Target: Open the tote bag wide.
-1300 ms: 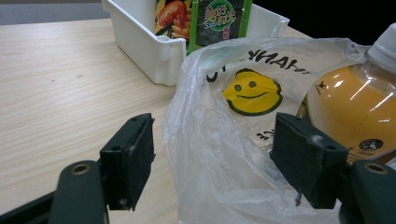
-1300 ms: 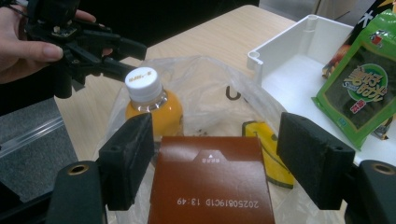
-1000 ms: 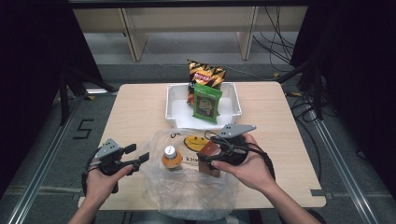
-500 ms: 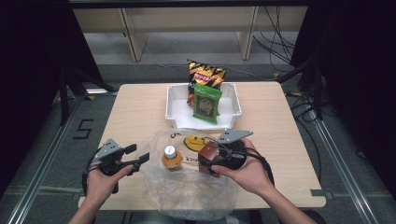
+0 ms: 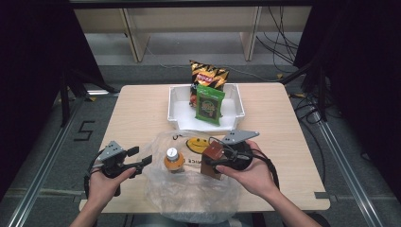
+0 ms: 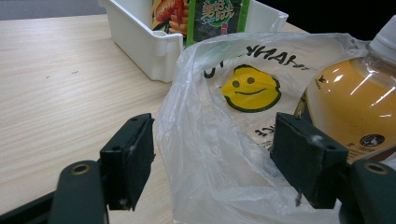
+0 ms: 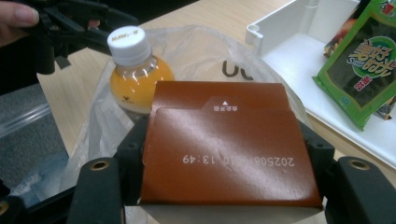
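Note:
A brown carton (image 5: 211, 158) (image 7: 224, 154) stands upright between the jaws of my right gripper (image 5: 213, 164) (image 7: 224, 144). The jaws have just been closing and their pads press on its sides, holding it over a clear plastic bag (image 5: 194, 198) (image 6: 215, 140) with a yellow smiley print. An orange-juice bottle (image 5: 174, 160) (image 7: 135, 79) (image 6: 355, 102) with a white cap stands upright in the bag, left of the carton. My left gripper (image 5: 142, 161) (image 6: 212, 163) is open at the bag's left edge; a fold of plastic lies loose between its pads.
A white tray (image 5: 175, 111) (image 6: 144, 42) (image 7: 280, 51) stands at the far middle of the table, holding a chip bag (image 5: 208, 75) and a green seaweed pack (image 5: 209, 104) (image 7: 369, 60). Bare tabletop lies left and right of the tray.
My right gripper has shifted slightly left and toward me with the carton between its jaws. The left gripper, bottle and bag stay put.

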Demonstrator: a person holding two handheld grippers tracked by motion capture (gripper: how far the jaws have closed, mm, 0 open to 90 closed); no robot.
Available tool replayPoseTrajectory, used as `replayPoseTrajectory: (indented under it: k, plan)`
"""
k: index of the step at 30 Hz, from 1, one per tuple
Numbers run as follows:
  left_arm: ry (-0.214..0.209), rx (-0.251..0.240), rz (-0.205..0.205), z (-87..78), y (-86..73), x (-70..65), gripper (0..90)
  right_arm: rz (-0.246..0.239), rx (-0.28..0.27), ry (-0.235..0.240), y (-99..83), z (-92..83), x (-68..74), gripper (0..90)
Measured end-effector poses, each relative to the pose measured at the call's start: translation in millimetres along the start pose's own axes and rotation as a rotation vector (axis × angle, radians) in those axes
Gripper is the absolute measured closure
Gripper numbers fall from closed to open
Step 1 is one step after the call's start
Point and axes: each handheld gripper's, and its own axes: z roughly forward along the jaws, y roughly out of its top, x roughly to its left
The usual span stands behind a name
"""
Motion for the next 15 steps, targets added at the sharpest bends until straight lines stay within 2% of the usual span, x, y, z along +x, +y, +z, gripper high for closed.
replayPoseTrajectory:
  k: [2, 3, 4, 5, 8, 9, 10, 11, 13, 15]
  plan:
    - [0.001, 0.001, -0.001, 0.3, -0.3, -0.1, 29.4, -0.003, -0.011, 0.007, 1.8, -0.9, -0.7, 37.8]
    - [0.000, 0.002, -0.009, 0.6, -0.5, -0.5, 29.4, -0.022, -0.013, 0.002, 3.1, -2.3, -2.1, 37.7]
    - [0.000, 0.003, -0.008, 0.5, -0.5, -0.8, 29.4, 0.020, -0.019, -0.003, 4.0, -3.2, 0.3, 37.7]
    - [0.000, 0.003, -0.007, 0.6, -0.4, -0.8, 29.4, 0.008, -0.010, 0.006, 5.3, -4.7, -1.0, 37.7]
    - [-0.002, 0.004, 0.005, 0.6, -0.1, -0.3, 29.4, 0.030, -0.025, 0.013, 9.1, -7.7, 0.0, 37.7]
    - [-0.003, 0.004, 0.004, 0.6, -0.2, -0.3, 29.4, 0.005, -0.035, 0.014, 10.6, -8.1, -1.7, 37.7]
    - [-0.003, 0.005, 0.005, 0.7, -0.3, -0.3, 29.4, 0.025, -0.030, 0.006, 11.6, -9.8, -0.7, 37.8]
    - [-0.003, 0.005, 0.004, 0.6, -0.5, -0.4, 29.4, 0.011, -0.044, 0.011, 13.1, -9.7, -1.9, 37.8]
    - [-0.004, 0.005, 0.005, 0.5, -0.5, -0.5, 29.4, 0.026, -0.047, 0.006, 15.7, -11.6, -1.5, 37.8]
    - [-0.004, 0.004, 0.004, 0.5, -0.5, -0.6, 29.4, 0.016, -0.054, 0.010, 18.1, -12.4, -3.0, 37.7]
